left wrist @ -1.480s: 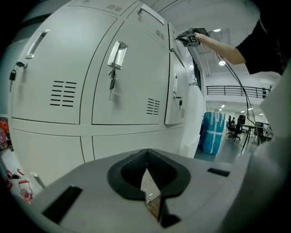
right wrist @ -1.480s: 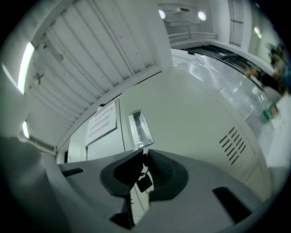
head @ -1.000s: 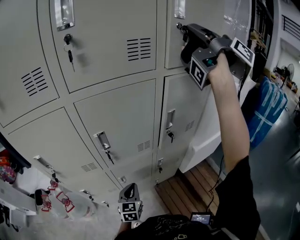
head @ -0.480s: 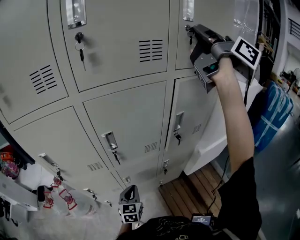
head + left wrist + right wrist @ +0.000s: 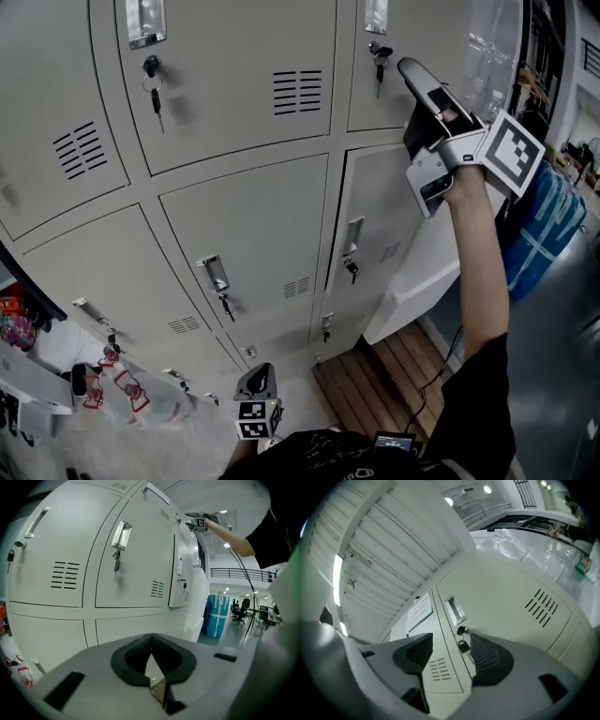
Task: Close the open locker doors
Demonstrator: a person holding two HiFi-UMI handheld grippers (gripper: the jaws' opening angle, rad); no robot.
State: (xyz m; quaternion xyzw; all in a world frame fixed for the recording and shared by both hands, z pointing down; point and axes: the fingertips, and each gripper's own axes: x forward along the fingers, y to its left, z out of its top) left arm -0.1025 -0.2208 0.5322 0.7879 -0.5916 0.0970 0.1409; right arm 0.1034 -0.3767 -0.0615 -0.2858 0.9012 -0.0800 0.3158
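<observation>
Grey lockers fill the head view. My right gripper (image 5: 419, 86) is held high by the top right locker door (image 5: 412, 33), a little right of its lock and hanging key (image 5: 379, 58). Its jaws have just been opening and stand wide, nothing between them. In the right gripper view the gripper (image 5: 450, 651) frames that key (image 5: 463, 645) from a distance. The middle right door (image 5: 380, 220) stands slightly ajar, as the left gripper view also shows for this door (image 5: 179, 585). My left gripper (image 5: 258, 405) hangs low, its jaws (image 5: 151, 641) meeting on nothing.
At the lower left an open door (image 5: 89, 319) leans out over bottles (image 5: 141, 398). A white box (image 5: 422, 272) and a blue wrapped bundle (image 5: 539, 225) stand right of the lockers. A wooden pallet (image 5: 375, 375) lies on the floor below.
The right gripper has come off the top right locker's key, drawn back to the right, rolled over and opened its jaws. The left gripper has stayed put.
</observation>
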